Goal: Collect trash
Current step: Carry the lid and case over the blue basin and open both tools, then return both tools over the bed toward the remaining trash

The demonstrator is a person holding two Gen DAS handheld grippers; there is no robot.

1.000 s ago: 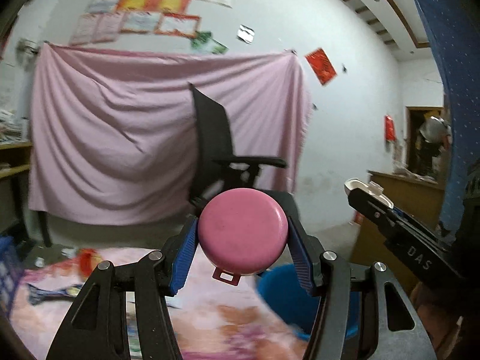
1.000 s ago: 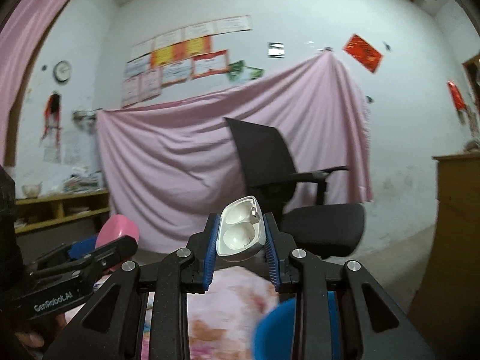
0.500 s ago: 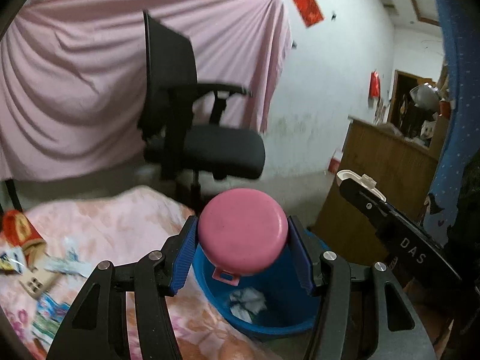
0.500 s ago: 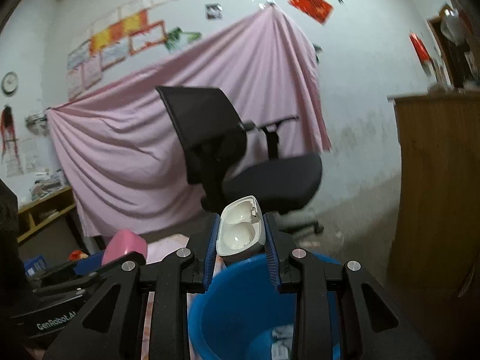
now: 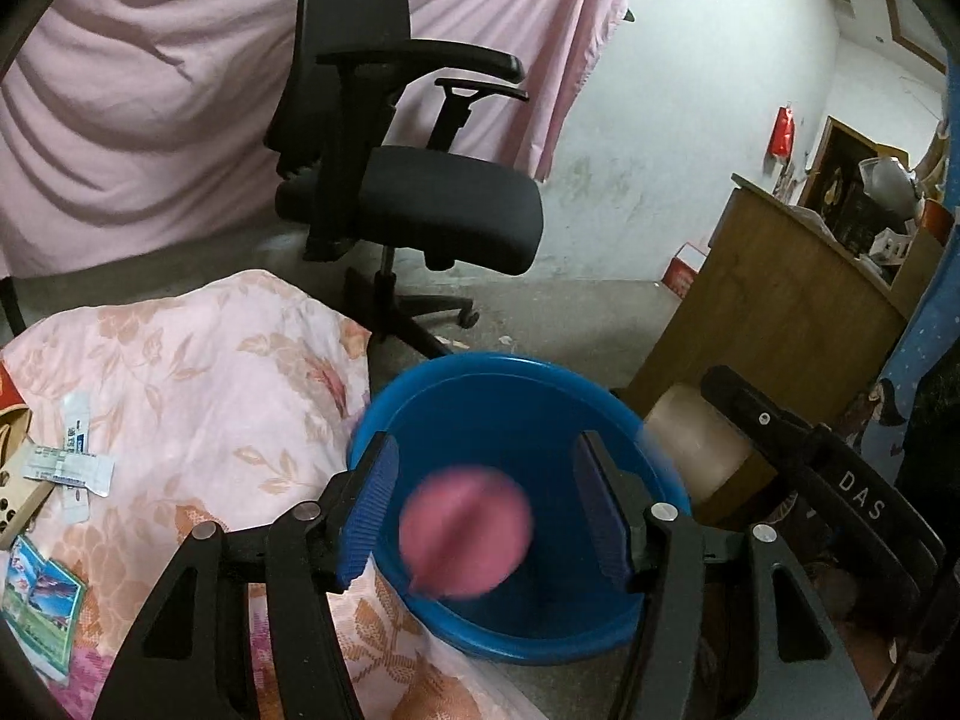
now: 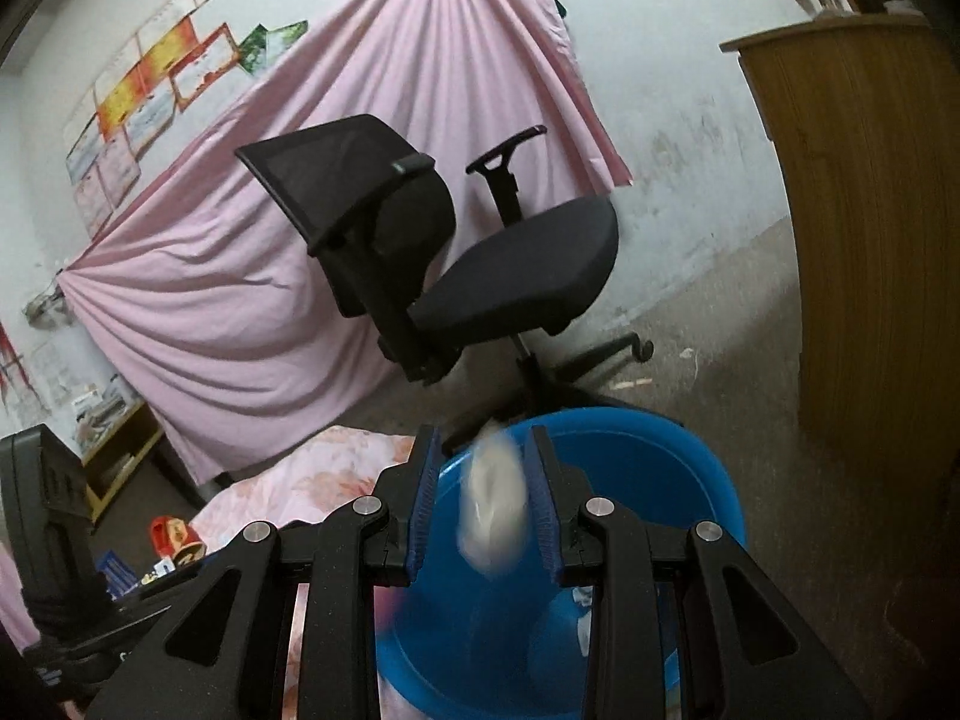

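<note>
My left gripper (image 5: pixel 483 510) is open above a blue bucket (image 5: pixel 480 378). A blurred round pink lid (image 5: pixel 465 546) hangs free between its fingers, touching neither pad. My right gripper (image 6: pixel 483 510) is open over the same blue bucket (image 6: pixel 690 456). A blurred white plastic case (image 6: pixel 492 507) is loose between its fingers. The case also shows in the left wrist view (image 5: pixel 699 450) at the bucket's right rim, beside the right gripper's arm (image 5: pixel 828 486).
A black office chair (image 5: pixel 408 192) stands behind the bucket before a pink curtain (image 5: pixel 150 108). A floral pink cloth (image 5: pixel 198 396) left of the bucket carries paper scraps and wrappers (image 5: pixel 66 468). A wooden cabinet (image 5: pixel 774 306) stands right of the bucket.
Both grippers tilted down over the bucket and opened. The pink lid and the white case, held before, are now loose and blurred between the fingers.
</note>
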